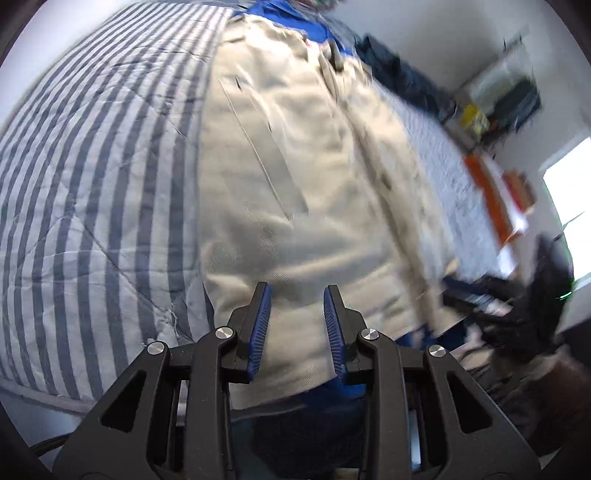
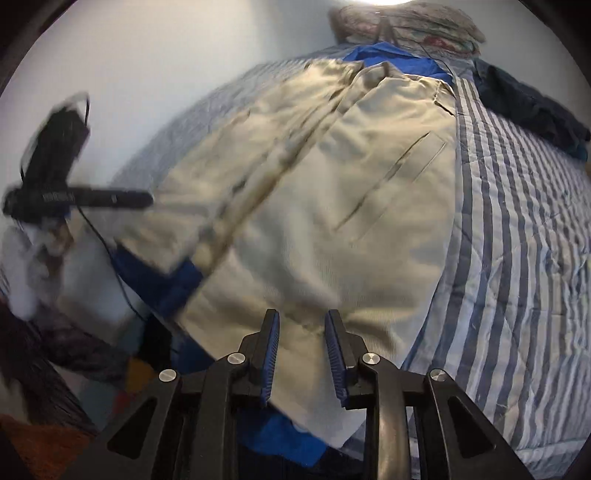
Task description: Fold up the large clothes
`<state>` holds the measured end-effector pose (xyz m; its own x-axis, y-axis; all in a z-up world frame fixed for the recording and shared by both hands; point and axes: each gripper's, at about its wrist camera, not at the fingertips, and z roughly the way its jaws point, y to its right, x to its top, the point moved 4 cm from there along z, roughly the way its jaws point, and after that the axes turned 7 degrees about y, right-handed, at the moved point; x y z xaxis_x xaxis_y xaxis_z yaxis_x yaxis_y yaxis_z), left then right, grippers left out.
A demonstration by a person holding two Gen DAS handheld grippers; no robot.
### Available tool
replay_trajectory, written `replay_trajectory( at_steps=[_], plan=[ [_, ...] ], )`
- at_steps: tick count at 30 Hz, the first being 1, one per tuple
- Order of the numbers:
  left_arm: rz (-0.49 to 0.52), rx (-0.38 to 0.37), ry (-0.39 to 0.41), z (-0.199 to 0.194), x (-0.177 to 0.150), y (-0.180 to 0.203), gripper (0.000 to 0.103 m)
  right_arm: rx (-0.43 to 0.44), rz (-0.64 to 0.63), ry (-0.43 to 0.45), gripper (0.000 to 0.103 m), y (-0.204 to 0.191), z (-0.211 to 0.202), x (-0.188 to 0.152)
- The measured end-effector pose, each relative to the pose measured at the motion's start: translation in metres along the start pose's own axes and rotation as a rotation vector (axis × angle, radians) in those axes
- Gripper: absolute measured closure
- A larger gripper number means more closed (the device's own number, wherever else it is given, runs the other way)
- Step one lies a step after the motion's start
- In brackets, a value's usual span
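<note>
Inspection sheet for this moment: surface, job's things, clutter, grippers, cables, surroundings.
Surface: bed under a blue-and-white striped quilt.
Job's things: beige jacket with blue lining, spread flat, front up.
Clutter: dark garment on the far side of the quilt; patterned pillow at the head.
Grippers: left gripper and right gripper open over the jacket's near hem, nothing between the pads.
Cables: thin black lead below the left gripper.
Surroundings: white wall, bright window.
</note>
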<state>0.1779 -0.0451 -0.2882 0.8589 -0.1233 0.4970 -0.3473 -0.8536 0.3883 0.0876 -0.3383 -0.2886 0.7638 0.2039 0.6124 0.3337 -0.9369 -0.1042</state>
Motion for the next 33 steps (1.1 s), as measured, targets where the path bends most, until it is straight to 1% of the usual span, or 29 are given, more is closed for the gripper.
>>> replay_trajectory(
  at_steps=[2, 3, 4, 6, 7, 8, 9, 10, 13, 15, 17, 19, 21, 24, 26, 27, 29, 31, 33],
  plan=[
    [0.086, 0.042, 0.012, 0.002, -0.005, 0.008, 0.074, 0.004, 0.018, -0.012, 0.075, 0.002, -0.001, 0.002],
    [0.102, 0.05, 0.011, 0.001, -0.004, 0.01, 0.074, 0.027, 0.035, -0.018, 0.075, 0.004, -0.004, 0.005],
    [0.094, 0.042, 0.003, -0.002, -0.003, 0.011, 0.074, 0.057, 0.054, -0.013, 0.073, 0.007, -0.009, 0.006],
    [0.029, 0.001, 0.008, -0.012, 0.002, 0.005, 0.066, 0.084, 0.106, 0.035, 0.059, 0.021, -0.025, 0.012],
    [-0.03, -0.023, 0.024, -0.02, 0.005, -0.001, 0.051, 0.083, 0.129, 0.058, 0.044, 0.028, -0.029, 0.014],
    [-0.08, -0.039, 0.044, -0.027, 0.007, -0.009, 0.038, 0.081, 0.167, 0.085, 0.034, 0.04, -0.037, 0.015],
    [-0.119, -0.049, 0.064, -0.033, 0.009, -0.017, 0.036, 0.087, 0.207, 0.092, 0.032, 0.052, -0.041, 0.014],
    [-0.148, -0.055, 0.067, -0.036, 0.01, -0.024, 0.036, 0.094, 0.234, 0.085, 0.032, 0.06, -0.042, 0.013],
    [-0.257, -0.069, 0.038, -0.034, 0.011, -0.048, 0.036, 0.149, 0.366, 0.04, 0.033, 0.09, -0.037, -0.001],
    [-0.356, -0.123, 0.0, -0.027, 0.008, -0.063, 0.036, 0.208, 0.449, 0.013, 0.035, 0.104, -0.03, -0.012],
    [-0.43, -0.181, -0.044, -0.018, 0.004, -0.069, 0.036, 0.263, 0.506, -0.002, 0.037, 0.109, -0.022, -0.021],
    [-0.466, -0.212, -0.072, -0.011, -0.001, -0.07, 0.037, 0.316, 0.527, -0.02, 0.038, 0.11, -0.015, -0.023],
    [-0.463, -0.247, -0.092, -0.007, -0.004, -0.066, 0.037, 0.351, 0.543, -0.015, 0.038, 0.11, -0.013, -0.023],
    [-0.429, -0.259, -0.096, -0.006, -0.005, -0.058, 0.037, 0.438, 0.59, -0.021, 0.045, 0.107, -0.005, -0.023],
    [-0.445, -0.307, -0.121, -0.001, -0.006, -0.052, 0.041, 0.461, 0.599, -0.031, 0.045, 0.103, 0.001, -0.022],
    [-0.452, -0.32, -0.132, 0.002, -0.007, -0.049, 0.041, 0.479, 0.601, -0.029, 0.045, 0.101, 0.002, -0.022],
    [-0.435, -0.323, -0.129, 0.006, -0.006, -0.043, 0.041, 0.507, 0.604, -0.034, 0.045, 0.095, 0.008, -0.019],
    [-0.416, -0.334, -0.147, 0.012, -0.003, -0.035, 0.043, 0.522, 0.595, -0.039, 0.045, 0.09, 0.013, -0.016],
    [-0.402, -0.334, -0.162, 0.019, 0.0, -0.026, 0.048, 0.531, 0.594, -0.039, 0.045, 0.085, 0.016, -0.015]
  ],
)
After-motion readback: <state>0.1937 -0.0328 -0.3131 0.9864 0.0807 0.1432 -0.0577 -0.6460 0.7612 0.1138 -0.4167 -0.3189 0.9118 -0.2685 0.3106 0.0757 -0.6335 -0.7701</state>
